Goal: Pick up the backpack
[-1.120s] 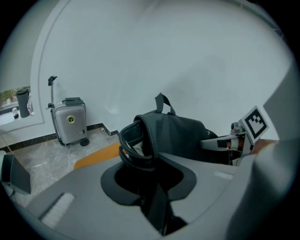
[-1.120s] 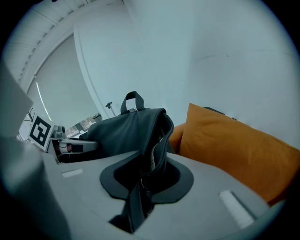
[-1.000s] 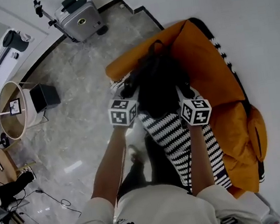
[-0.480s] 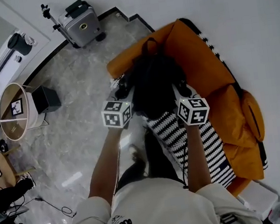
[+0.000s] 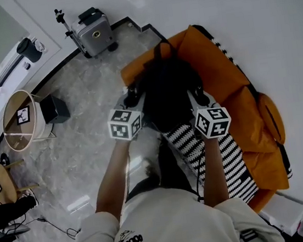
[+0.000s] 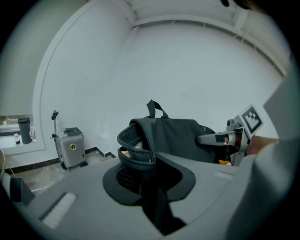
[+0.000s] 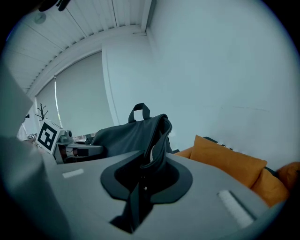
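Observation:
The black backpack [image 5: 167, 96] hangs in the air above the orange sofa [image 5: 219, 64], held from both sides. My left gripper [image 5: 132, 99] is shut on a padded mesh strap [image 6: 133, 157] at the bag's left edge. My right gripper [image 5: 198, 94] is shut on the strap [image 7: 157, 145] at its right edge. In the left gripper view the backpack [image 6: 176, 138] stands upright with its top handle [image 6: 157, 108] up, and the right gripper [image 6: 225, 138] shows beyond it. In the right gripper view the backpack [image 7: 126, 136] fills the middle.
A black-and-white striped throw [image 5: 217, 156] lies on the sofa seat below the bag. A silver suitcase [image 5: 94, 31] stands by the far wall. A round drum-shaped frame [image 5: 21, 119] and a black box [image 5: 54, 108] sit on the marble floor at the left.
Both grippers have risen together with the backpack, which now hangs higher over the sofa seat. More of the striped throw shows beneath it.

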Action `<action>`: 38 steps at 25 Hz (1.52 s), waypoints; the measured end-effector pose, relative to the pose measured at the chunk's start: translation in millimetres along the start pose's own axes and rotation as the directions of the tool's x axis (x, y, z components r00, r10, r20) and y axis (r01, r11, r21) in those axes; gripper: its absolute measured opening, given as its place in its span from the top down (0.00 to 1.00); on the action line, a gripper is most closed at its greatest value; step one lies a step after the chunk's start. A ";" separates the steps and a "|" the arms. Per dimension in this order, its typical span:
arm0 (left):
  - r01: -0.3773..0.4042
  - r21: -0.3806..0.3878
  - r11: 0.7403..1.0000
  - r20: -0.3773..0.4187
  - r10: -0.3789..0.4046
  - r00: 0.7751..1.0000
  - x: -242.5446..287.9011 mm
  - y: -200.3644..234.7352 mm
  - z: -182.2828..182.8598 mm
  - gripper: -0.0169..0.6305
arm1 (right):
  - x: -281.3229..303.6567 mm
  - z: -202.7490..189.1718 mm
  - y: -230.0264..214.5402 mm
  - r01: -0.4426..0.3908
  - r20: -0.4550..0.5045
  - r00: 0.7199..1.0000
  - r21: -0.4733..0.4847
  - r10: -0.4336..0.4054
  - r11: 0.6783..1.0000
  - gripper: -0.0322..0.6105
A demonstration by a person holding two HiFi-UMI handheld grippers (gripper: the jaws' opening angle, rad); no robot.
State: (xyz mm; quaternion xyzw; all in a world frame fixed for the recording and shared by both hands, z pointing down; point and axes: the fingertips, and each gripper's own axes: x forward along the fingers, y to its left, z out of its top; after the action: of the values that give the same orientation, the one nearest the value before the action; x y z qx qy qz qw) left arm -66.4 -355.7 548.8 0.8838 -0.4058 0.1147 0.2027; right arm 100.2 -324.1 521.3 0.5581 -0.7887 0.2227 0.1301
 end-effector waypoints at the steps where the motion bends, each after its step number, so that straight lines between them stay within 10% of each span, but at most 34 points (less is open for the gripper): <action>1: -0.002 0.005 1.000 0.007 0.002 1.000 -6.2 -2.2 3.3 0.88 | -5.4 2.6 4.3 -0.002 0.008 1.000 -0.006 0.002 1.000 0.88; 38: -0.060 0.167 0.984 0.293 0.009 0.956 -199.4 -110.8 122.5 0.89 | -205.2 106.1 123.1 -0.113 0.268 0.953 -0.114 0.140 0.987 0.89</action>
State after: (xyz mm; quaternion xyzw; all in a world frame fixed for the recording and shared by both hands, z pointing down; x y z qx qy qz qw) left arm -105.6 -212.1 337.0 0.8981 -0.4349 0.0219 0.0608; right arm 59.7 -173.8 310.8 0.5248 -0.8432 0.1120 0.0318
